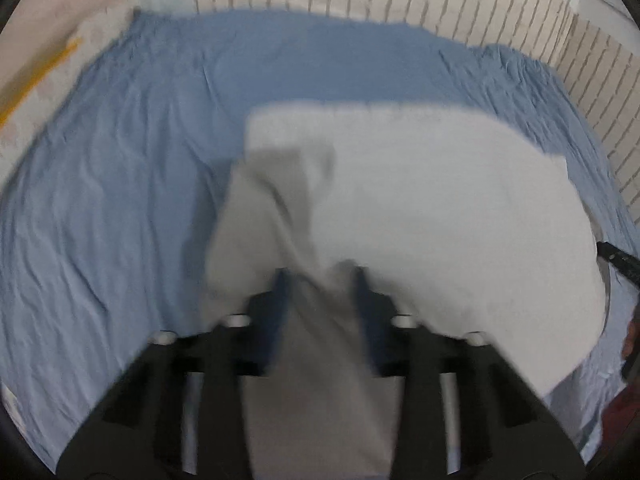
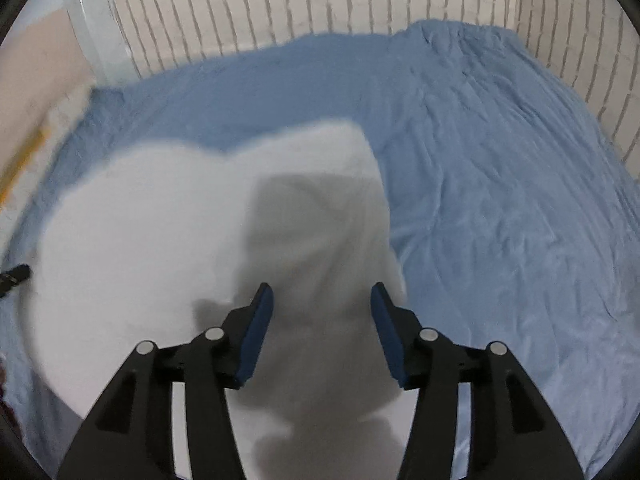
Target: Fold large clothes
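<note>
white garment (image 1: pixel 420 208), a large pale piece of clothing, lies partly on the bed with the blue sheet (image 1: pixel 120 160), and one part of it is lifted toward the cameras. the left tongs (image 1: pixel 320 276) have cloth running between the two fingers and down over the body of the tool, so i judge they are clenched on a fold of the white garment, though blur makes the contact itself unclear. the right tongs (image 2: pixel 322 296) stand released, with the fingers well apart and the cloth under them, not pinched.

to do this step well, i think the left side should carry its edge across in one smooth line and keep the cloth tight, so that no new crease comes. the right tongs should take the matching edge before the fold is laid down, otherwise the fold will come out crooked.

much is hard to read. both views are blurred by motion. what kind of garment it is, and where its sleeves or hem are, i cannot tell. a dark object (image 1: pixel 618 262) at the right border of the left view is cut off. behind the bed stands a brick wall (image 2: pixel 320 4).
</note>
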Motion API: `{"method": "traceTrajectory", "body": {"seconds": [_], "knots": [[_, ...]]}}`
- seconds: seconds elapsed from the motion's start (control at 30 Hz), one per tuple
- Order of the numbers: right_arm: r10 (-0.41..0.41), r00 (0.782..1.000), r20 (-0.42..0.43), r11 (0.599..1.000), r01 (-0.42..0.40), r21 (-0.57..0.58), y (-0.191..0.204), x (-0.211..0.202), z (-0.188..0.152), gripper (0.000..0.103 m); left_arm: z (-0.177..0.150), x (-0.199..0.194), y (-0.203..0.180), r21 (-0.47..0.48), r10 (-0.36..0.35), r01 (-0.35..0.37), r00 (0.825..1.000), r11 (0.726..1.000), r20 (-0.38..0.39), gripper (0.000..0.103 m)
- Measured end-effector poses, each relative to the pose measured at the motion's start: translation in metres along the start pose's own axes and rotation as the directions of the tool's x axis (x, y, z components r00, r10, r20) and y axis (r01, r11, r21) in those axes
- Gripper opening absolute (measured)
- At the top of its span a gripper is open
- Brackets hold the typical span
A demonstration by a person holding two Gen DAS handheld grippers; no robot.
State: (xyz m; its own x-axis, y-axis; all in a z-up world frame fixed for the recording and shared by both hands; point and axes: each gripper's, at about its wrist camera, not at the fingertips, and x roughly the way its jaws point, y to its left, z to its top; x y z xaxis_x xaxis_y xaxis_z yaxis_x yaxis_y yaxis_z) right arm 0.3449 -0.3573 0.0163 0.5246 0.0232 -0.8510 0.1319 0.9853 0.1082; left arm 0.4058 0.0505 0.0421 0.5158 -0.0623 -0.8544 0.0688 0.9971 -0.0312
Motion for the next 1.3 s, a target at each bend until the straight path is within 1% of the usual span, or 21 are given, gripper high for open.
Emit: {"method": "traceTrajectory", "body": {"seconds": [0.03, 0.07, 0.13, 0.17, 0.3, 0.43, 0.53, 0.67, 0.77, 0.87, 0.97, 1.0, 1.03, 1.07, 1.1, 1.13, 1.17, 1.2, 1.23, 1.27, 1.3], "knots": [[0.010, 1.000, -0.017, 1.000, -0.010, -0.006, 0.002, 0.004, -0.005, 0.037, -0.006, 0.007, -0.005, 0.011, 0.011, -0.010, 1.000, 1.000, -0.007, 0.021], [0.013, 0.999, -0.049, 1.000, -0.013, -0.013, 0.006, 0.011, -0.011, 0.036, -0.014, 0.015, -0.007, 0.025, 0.014, -0.013, 1.000, 1.000, -0.027, 0.020], [0.004, 0.996, -0.090, 0.999, -0.008, -0.045, 0.011, 0.022, -0.015, 0.036, -0.020, 0.030, -0.007, 0.014, -0.022, 0.023, 0.997, 1.000, -0.075, 0.019], [0.006, 0.994, -0.109, 0.999, -0.010, -0.038, 0.011, 0.026, -0.015, 0.036, -0.020, 0.036, -0.004, -0.002, -0.042, 0.042, 0.995, 0.999, -0.087, 0.019], [0.028, 0.991, -0.132, 1.000, -0.027, 0.009, 0.006, 0.041, -0.007, 0.036, -0.018, 0.055, -0.003, 0.014, -0.028, 0.030, 0.994, 0.999, -0.108, 0.010], [0.015, 0.990, -0.137, 1.000, -0.014, 0.008, 0.008, 0.060, 0.003, 0.035, -0.011, 0.071, -0.010, 0.054, -0.013, 0.020, 0.993, 0.998, -0.117, 0.009], [-0.006, 0.989, -0.146, 1.000, 0.005, -0.006, 0.012, 0.073, 0.011, 0.035, -0.004, 0.083, -0.013, 0.041, -0.027, 0.032, 0.992, 0.999, -0.125, 0.009], [-0.015, 0.985, -0.174, 1.000, 0.012, -0.016, 0.015, 0.087, 0.024, 0.035, 0.001, 0.096, -0.018, 0.054, -0.022, 0.029, 0.991, 0.998, -0.132, 0.008], [-0.021, 0.977, -0.210, 1.000, 0.017, -0.021, 0.018, 0.095, 0.033, 0.035, 0.003, 0.103, -0.023, 0.065, 0.002, 0.008, 0.989, 0.998, -0.148, 0.008], [-0.021, 0.973, -0.228, 1.000, 0.021, -0.003, 0.015, 0.096, 0.036, 0.036, 0.006, 0.110, -0.032, 0.086, 0.034, -0.020, 0.987, 0.996, -0.158, 0.008], [-0.009, 0.981, -0.195, 1.000, 0.005, -0.021, 0.010, 0.078, 0.032, 0.037, 0.003, 0.101, -0.038, 0.114, 0.071, -0.054, 0.987, 0.992, -0.146, 0.008], [0.015, 0.986, -0.164, 1.000, -0.018, -0.020, 0.007, 0.064, 0.027, 0.039, 0.000, 0.093, -0.039, 0.112, 0.079, -0.064, 0.987, 0.992, -0.138, 0.007], [0.042, 0.990, -0.135, 0.999, -0.045, -0.020, 0.006, 0.052, 0.025, 0.042, -0.002, 0.084, -0.039, 0.105, 0.077, -0.064, 0.989, 0.992, -0.123, 0.010], [0.067, 0.996, -0.065, 0.997, -0.068, -0.020, 0.001, 0.029, 0.018, 0.045, -0.006, 0.071, -0.039, 0.097, 0.071, -0.062, 0.993, 0.993, -0.096, 0.027], [0.064, 0.998, -0.018, 0.998, -0.064, -0.015, -0.002, 0.013, 0.012, 0.054, -0.011, 0.056, -0.040, 0.093, 0.077, -0.072, 0.996, 0.993, -0.054, 0.056], [0.075, 0.997, 0.031, 0.997, -0.075, -0.010, -0.006, -0.004, 0.003, 0.062, -0.016, 0.045, -0.041, 0.092, 0.088, -0.087, 0.996, 0.992, -0.016, 0.068], [0.090, 0.994, 0.058, 0.996, -0.090, -0.007, -0.007, -0.015, -0.004, 0.063, -0.023, 0.029, -0.041, 0.090, 0.107, -0.110, 0.993, 0.990, 0.043, 0.081], [0.101, 0.991, 0.090, 0.995, -0.101, 0.000, -0.011, -0.028, -0.015, 0.063, -0.031, 0.016, -0.042, 0.085, 0.117, -0.125, 0.989, 0.988, 0.094, 0.082], [0.100, 0.990, 0.104, 0.995, -0.101, 0.005, -0.012, -0.034, -0.022, 0.063, -0.041, 0.005, -0.043, 0.080, 0.113, -0.124, 0.986, 0.989, 0.125, 0.082], [0.088, 0.990, 0.114, 0.996, -0.090, 0.007, -0.014, -0.039, -0.033, 0.063, -0.047, 0.001, -0.040, 0.069, 0.098, -0.107, 0.987, 0.992, 0.131, 0.081], [0.059, 0.991, 0.120, 0.998, -0.059, 0.002, -0.015, -0.040, -0.043, 0.063, -0.054, -0.002, -0.038, 0.057, 0.087, -0.095, 0.988, 0.994, 0.130, 0.077]]}}
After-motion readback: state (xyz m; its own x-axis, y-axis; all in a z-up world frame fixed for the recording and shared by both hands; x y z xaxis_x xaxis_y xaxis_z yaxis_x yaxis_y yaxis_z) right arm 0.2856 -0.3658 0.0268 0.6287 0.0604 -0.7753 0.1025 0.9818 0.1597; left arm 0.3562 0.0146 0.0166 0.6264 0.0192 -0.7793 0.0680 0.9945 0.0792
